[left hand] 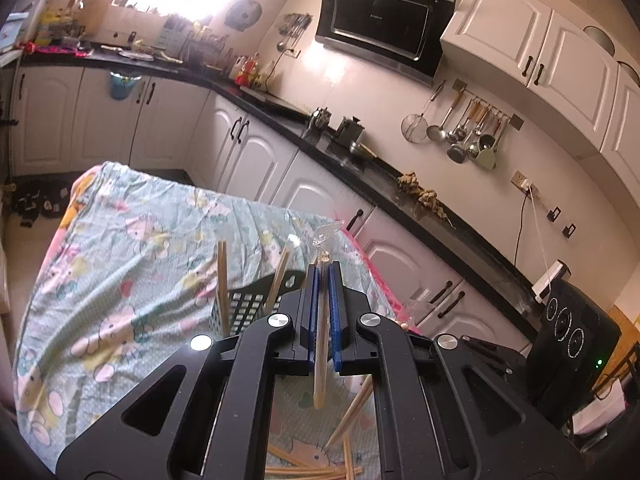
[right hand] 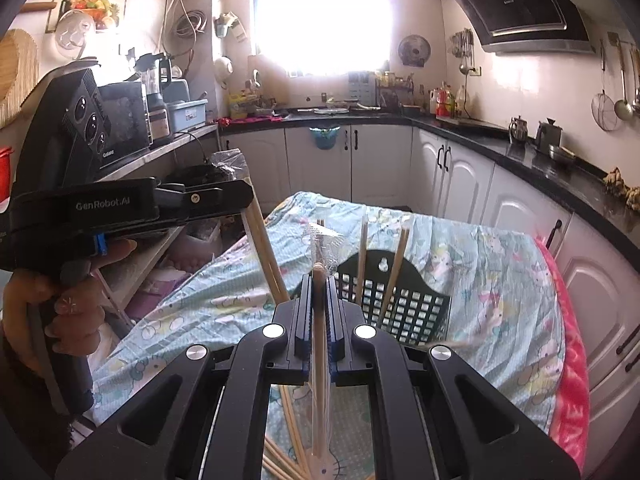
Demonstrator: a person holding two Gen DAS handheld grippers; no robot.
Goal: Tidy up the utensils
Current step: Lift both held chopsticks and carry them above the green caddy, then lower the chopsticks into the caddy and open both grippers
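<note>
In the left wrist view my left gripper [left hand: 322, 270] is shut on a pair of wooden chopsticks in a clear wrapper [left hand: 321, 340], held upright between the blue pads. Just behind it stands a black mesh basket [left hand: 244, 312] with two chopsticks [left hand: 223, 280] in it. My right gripper [right hand: 319, 280] is shut on another clear-wrapped chopstick pair [right hand: 319, 344]. Ahead of it is the same basket [right hand: 404, 304] with upright chopsticks [right hand: 363, 248]. The left gripper [right hand: 246, 200], held by a hand, shows at the left with its chopsticks [right hand: 266, 252] slanting down. Several loose chopsticks [left hand: 308, 470] lie on the cloth below.
The table carries a light blue cartoon cloth [right hand: 500, 280] with a pink blanket edge [right hand: 572, 360] on the right. White cabinets under a black counter [right hand: 540, 160] run behind and to the right. A shelf with a microwave [right hand: 124, 124] stands left.
</note>
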